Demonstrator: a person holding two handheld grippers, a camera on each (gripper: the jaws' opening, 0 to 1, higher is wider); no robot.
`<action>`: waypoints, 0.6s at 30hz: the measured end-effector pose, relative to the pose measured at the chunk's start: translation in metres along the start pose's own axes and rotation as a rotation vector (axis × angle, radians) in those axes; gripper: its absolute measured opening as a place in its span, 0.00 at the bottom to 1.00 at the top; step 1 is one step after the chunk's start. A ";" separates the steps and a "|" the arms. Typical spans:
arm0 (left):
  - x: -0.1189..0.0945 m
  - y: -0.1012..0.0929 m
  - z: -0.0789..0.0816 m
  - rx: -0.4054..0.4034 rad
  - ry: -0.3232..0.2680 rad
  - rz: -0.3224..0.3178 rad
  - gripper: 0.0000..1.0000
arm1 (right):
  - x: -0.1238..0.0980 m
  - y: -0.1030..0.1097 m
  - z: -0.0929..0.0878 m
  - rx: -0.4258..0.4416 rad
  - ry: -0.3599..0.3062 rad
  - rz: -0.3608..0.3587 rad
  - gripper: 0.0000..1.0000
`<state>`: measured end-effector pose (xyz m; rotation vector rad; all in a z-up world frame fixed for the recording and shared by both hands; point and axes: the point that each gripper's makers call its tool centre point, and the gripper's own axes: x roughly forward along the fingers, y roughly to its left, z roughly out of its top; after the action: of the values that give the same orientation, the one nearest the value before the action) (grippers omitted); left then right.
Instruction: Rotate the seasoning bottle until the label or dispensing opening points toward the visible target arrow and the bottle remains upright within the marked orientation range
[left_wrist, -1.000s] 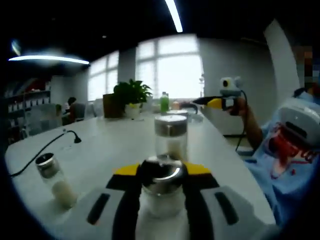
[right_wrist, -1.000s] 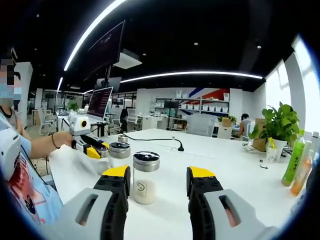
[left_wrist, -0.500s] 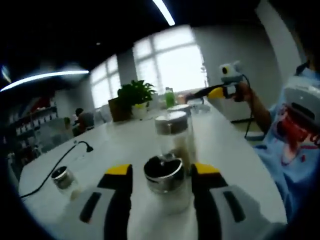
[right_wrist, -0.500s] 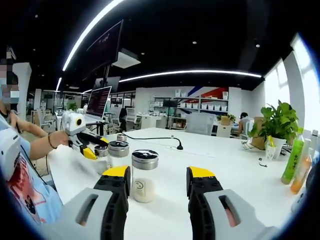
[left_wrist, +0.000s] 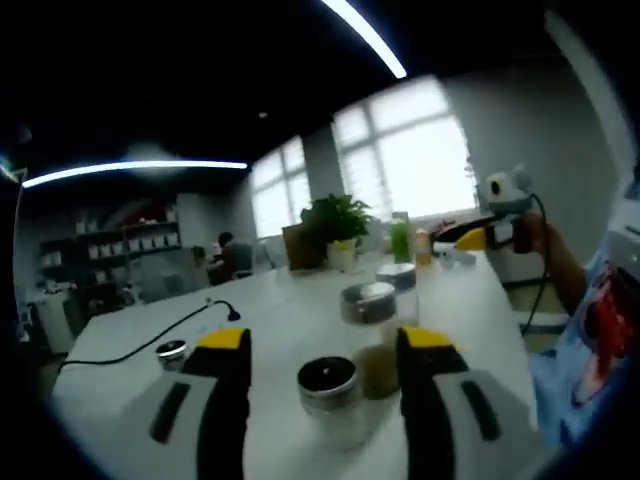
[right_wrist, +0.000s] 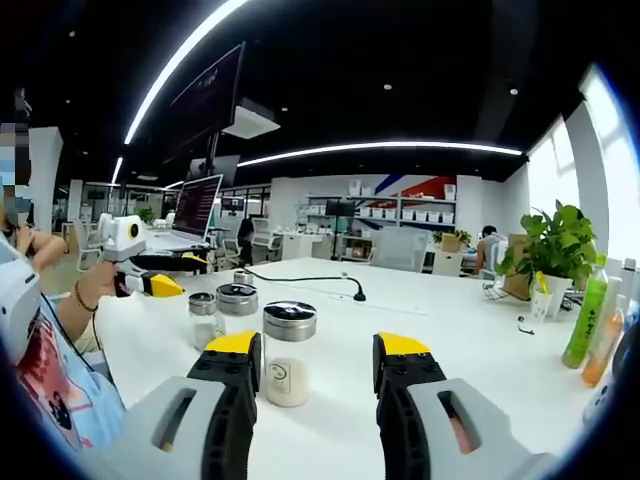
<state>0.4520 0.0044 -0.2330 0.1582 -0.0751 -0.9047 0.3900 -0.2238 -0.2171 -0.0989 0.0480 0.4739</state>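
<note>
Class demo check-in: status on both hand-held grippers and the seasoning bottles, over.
Left hand-held gripper open, clear of the nearest seasoning bottle. Right hand-held gripper open, bottle upright ahead of its jaws, ungripped. Nothing blocking; no target arrow seen on the white table.

I see the seasoning bottle (left_wrist: 328, 398) (right_wrist: 197, 318) standing upright on the white counter (left_wrist: 280, 320) (right_wrist: 470, 360); it is a small clear glass jar with a shiny metal cap and pale contents; two taller capped jars (left_wrist: 372, 335) (right_wrist: 288, 352) stand close beside it.
</note>
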 end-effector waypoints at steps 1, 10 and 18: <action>0.000 0.003 -0.001 0.000 0.005 0.033 0.60 | -0.001 -0.001 0.001 -0.001 -0.003 -0.004 0.45; 0.004 -0.017 -0.002 -0.012 -0.024 0.058 0.43 | -0.003 -0.001 0.004 -0.025 -0.012 -0.015 0.45; 0.001 -0.005 -0.012 -0.084 -0.019 0.177 0.49 | -0.006 -0.003 0.004 -0.024 -0.014 -0.023 0.45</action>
<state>0.4505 0.0016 -0.2455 0.0637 -0.0673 -0.7319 0.3860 -0.2292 -0.2122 -0.1191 0.0272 0.4526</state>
